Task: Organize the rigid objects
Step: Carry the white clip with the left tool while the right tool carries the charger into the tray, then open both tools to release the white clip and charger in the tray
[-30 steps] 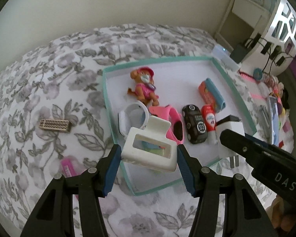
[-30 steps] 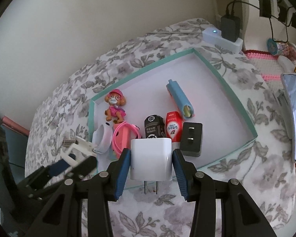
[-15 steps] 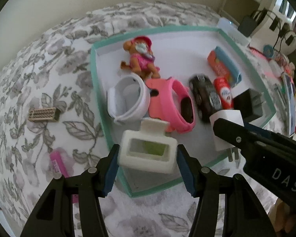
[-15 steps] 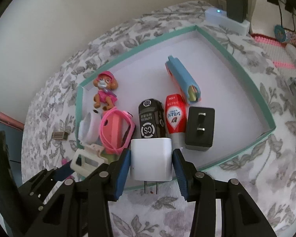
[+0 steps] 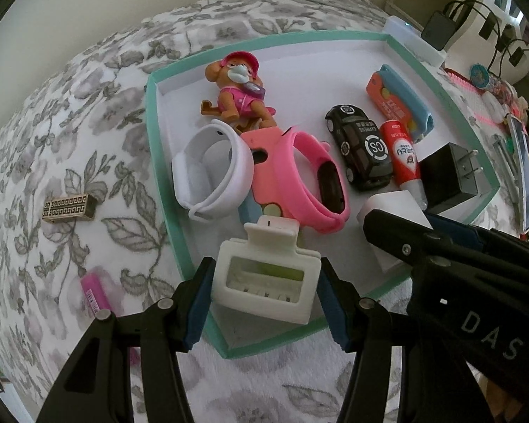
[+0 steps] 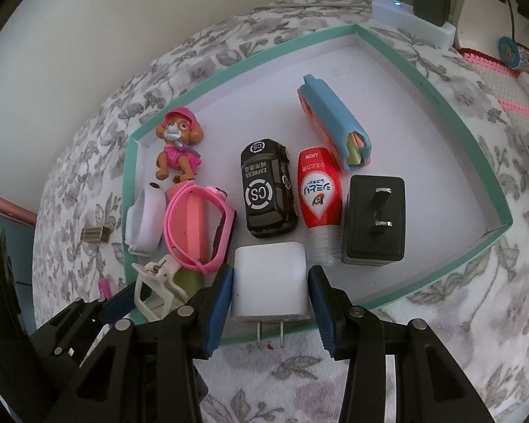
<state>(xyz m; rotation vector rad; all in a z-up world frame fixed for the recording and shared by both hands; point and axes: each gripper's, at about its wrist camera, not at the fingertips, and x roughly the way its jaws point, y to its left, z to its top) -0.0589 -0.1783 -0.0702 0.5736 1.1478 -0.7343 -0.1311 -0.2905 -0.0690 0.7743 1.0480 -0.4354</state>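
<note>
Both tools grip: left tool (image 5: 266,283) clamps white hair clip (image 5: 264,278), right tool (image 6: 269,294) white charger (image 6: 268,278).

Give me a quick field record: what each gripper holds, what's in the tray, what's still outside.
left gripper: shut on white hair claw clip, over tray's near corner
right gripper: shut on white charger, prongs toward camera
tray: dog figure, white band, pink watch, black toy car, red tube, black charger, blue-orange case
outside: patterned gold block, pink item

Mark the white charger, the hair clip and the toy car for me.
white charger (image 6: 268,278), right wrist view, front face.
hair clip (image 5: 264,282), left wrist view, frame.
toy car (image 6: 267,194), right wrist view, roof.
</note>
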